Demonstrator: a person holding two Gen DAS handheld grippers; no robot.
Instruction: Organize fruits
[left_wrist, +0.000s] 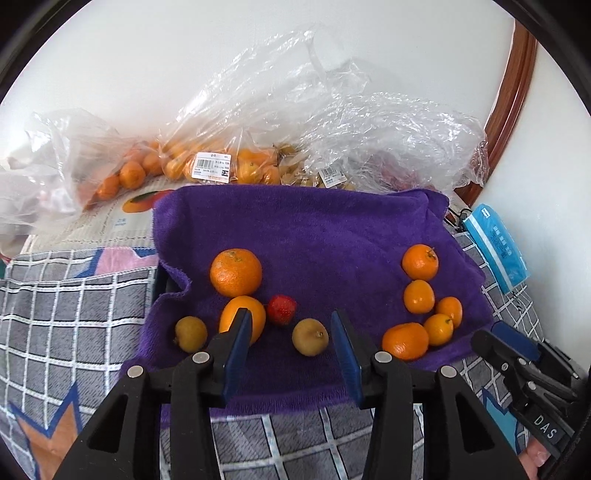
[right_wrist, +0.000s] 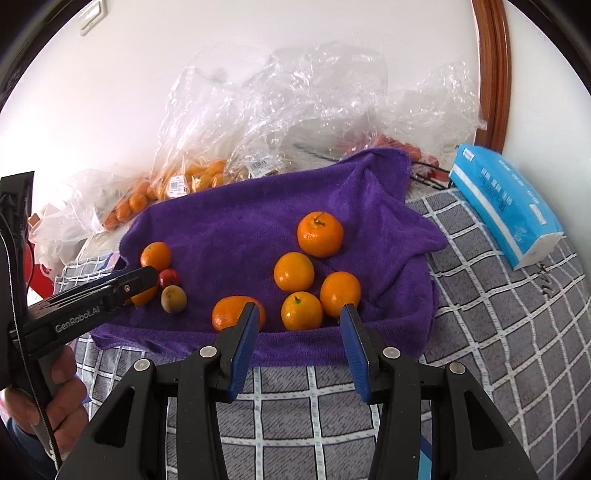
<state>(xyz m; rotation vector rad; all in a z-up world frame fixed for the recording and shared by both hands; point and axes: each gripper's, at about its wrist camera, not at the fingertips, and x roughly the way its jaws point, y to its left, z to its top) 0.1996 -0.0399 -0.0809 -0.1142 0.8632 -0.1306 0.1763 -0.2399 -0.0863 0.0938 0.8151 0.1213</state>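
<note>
Purple towel (left_wrist: 314, 229) holds seven oranges, two brown fruits, one red; bags (left_wrist: 221, 147) hold more. Both grippers' fingers apart, empty.

The purple towel (left_wrist: 314, 229) lies bare across its middle and far half. Fruit crowds the near left corner, around the strawberry (left_wrist: 281, 309), and 5 oranges (left_wrist: 419, 296) fill the right edge. Plastic bags (left_wrist: 332, 122) wall the far edge; a tissue pack (right_wrist: 506, 199) lies off the right
</note>
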